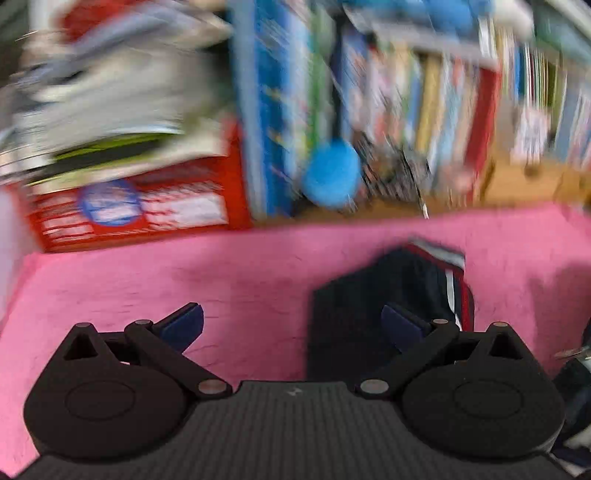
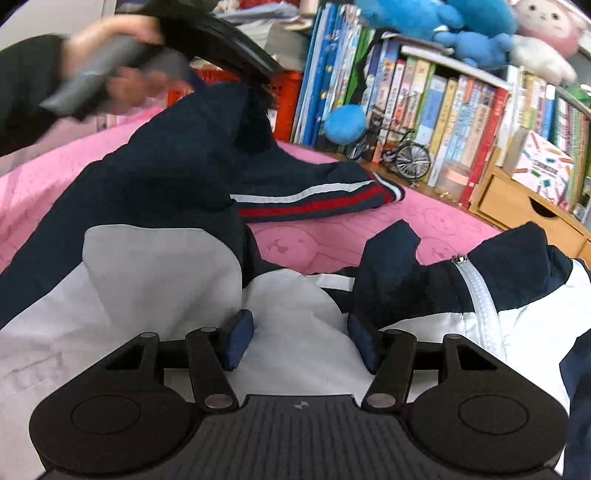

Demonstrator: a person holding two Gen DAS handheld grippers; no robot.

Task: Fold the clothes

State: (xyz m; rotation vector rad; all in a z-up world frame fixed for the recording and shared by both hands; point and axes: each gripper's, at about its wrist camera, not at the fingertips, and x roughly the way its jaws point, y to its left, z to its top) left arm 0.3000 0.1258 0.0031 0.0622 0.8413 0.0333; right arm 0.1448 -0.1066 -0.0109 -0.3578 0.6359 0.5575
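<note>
A navy and white jacket (image 2: 155,266) lies spread on the pink cover (image 2: 424,225). Its navy sleeve with red and white stripes (image 2: 314,201) stretches toward the bookshelf. My right gripper (image 2: 300,343) sits low over the white chest panel beside the zip (image 2: 480,295). Its jaws stand partly apart with a hump of white fabric between the pads, and I see no pinch. My left gripper (image 1: 293,325) is wide open above the pink cover (image 1: 184,273) with nothing between its fingers. Its right pad (image 1: 402,325) hangs over the striped sleeve end (image 1: 388,295). That view is blurred.
A person's hand (image 2: 103,70) grips the other gripper's handle at top left. Behind the cover stand a bookshelf (image 2: 443,122), a red crate (image 2: 288,92), a blue ball (image 2: 345,123), a small model bicycle (image 2: 399,151) and a wooden drawer unit (image 2: 517,199). Plush toys (image 2: 461,26) sit on top.
</note>
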